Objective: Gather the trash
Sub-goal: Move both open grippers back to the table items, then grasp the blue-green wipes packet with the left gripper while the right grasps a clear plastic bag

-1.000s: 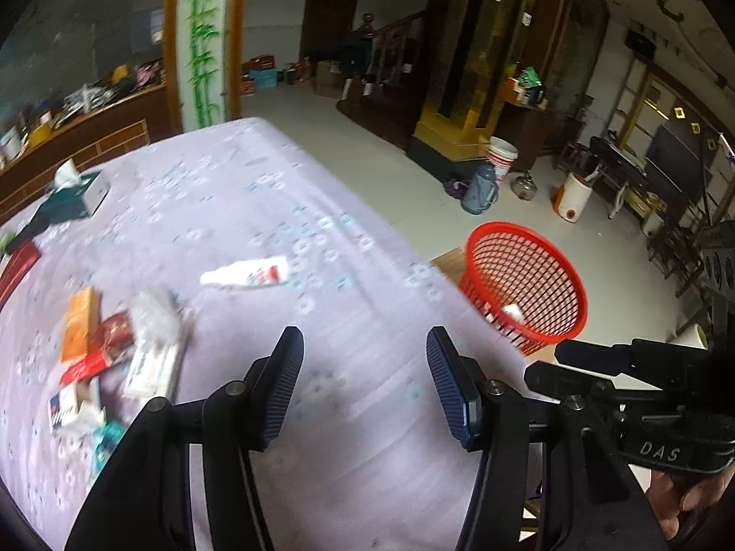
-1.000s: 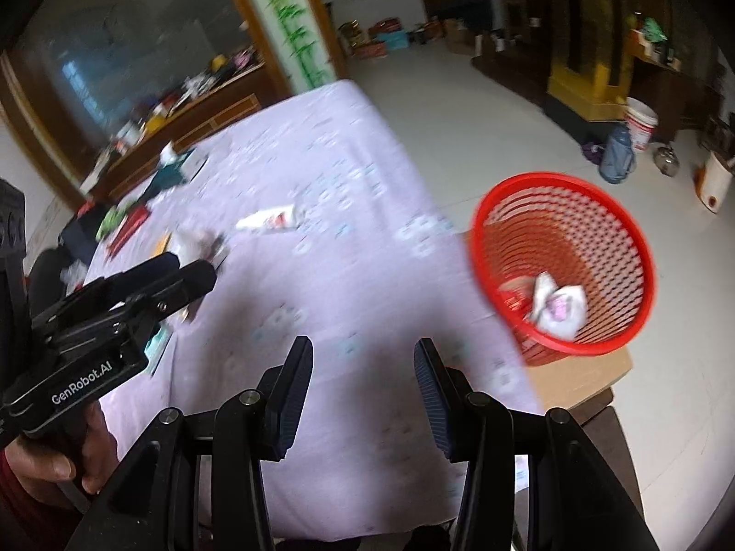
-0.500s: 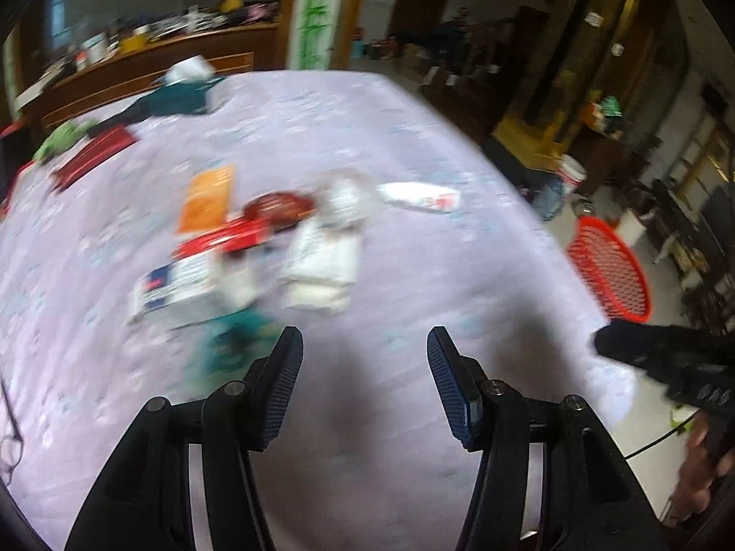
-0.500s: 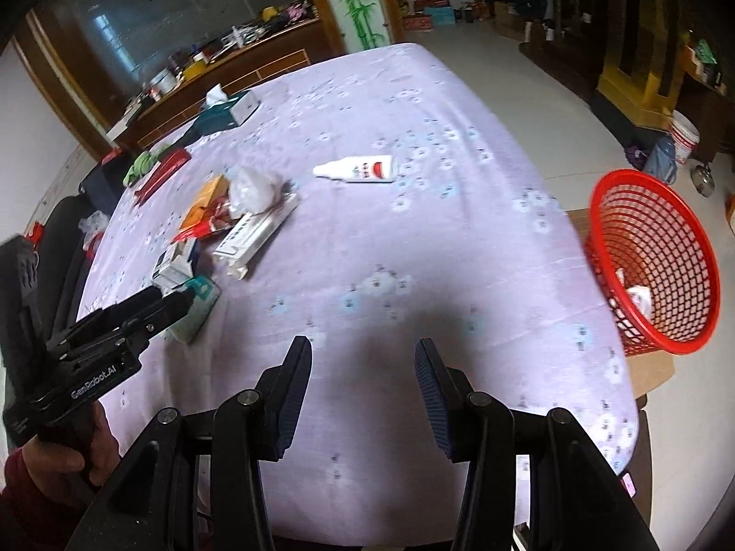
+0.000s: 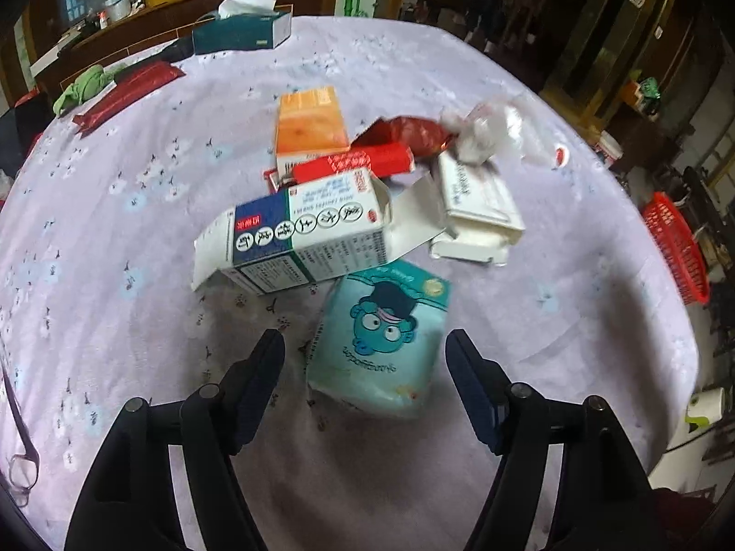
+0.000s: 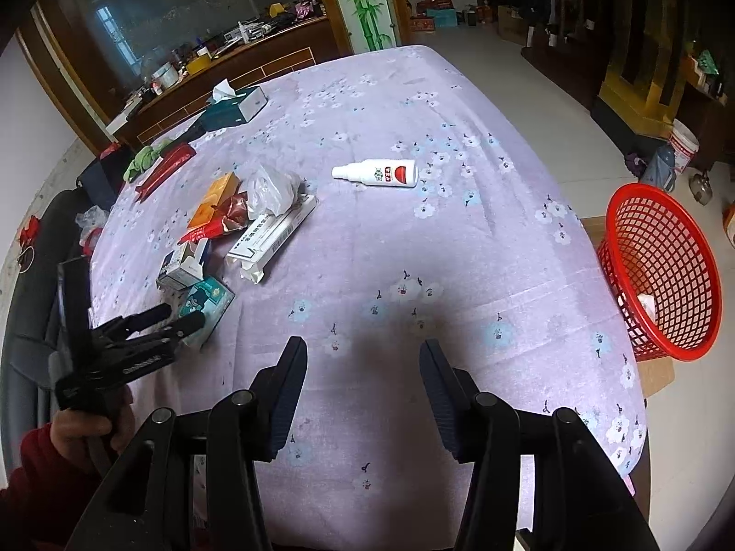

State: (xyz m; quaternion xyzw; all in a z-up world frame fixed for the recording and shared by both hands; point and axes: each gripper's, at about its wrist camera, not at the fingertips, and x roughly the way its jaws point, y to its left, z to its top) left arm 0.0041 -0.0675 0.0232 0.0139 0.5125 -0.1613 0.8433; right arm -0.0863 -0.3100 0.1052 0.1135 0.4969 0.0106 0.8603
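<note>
A teal cartoon packet [image 5: 383, 344] lies on the lilac tablecloth between the open fingers of my left gripper [image 5: 365, 358], whose tips flank its near half. Behind it sits a pile: an opened white-and-blue carton [image 5: 298, 234], an orange box [image 5: 312, 121], a red tube box [image 5: 353, 165], a red wrapper [image 5: 409, 131], a crumpled plastic bag [image 5: 482, 133] and a long white box [image 5: 477, 211]. My right gripper [image 6: 363, 376] hovers open over bare cloth at the near edge. A white bottle [image 6: 379, 172] lies alone mid-table. The red basket [image 6: 661, 271] stands off the table's right side.
A teal tissue box [image 5: 243, 30], a dark red pouch [image 5: 128, 94] and a green cloth [image 5: 82, 87] lie at the far left of the table. A hand in a red sleeve [image 6: 69, 431] holds the left gripper. Furniture and buckets crowd the floor beyond the basket.
The left gripper has swung from the basket side to the pile and come down around the teal packet. The right gripper has drawn back from the basket to the table's near edge.
</note>
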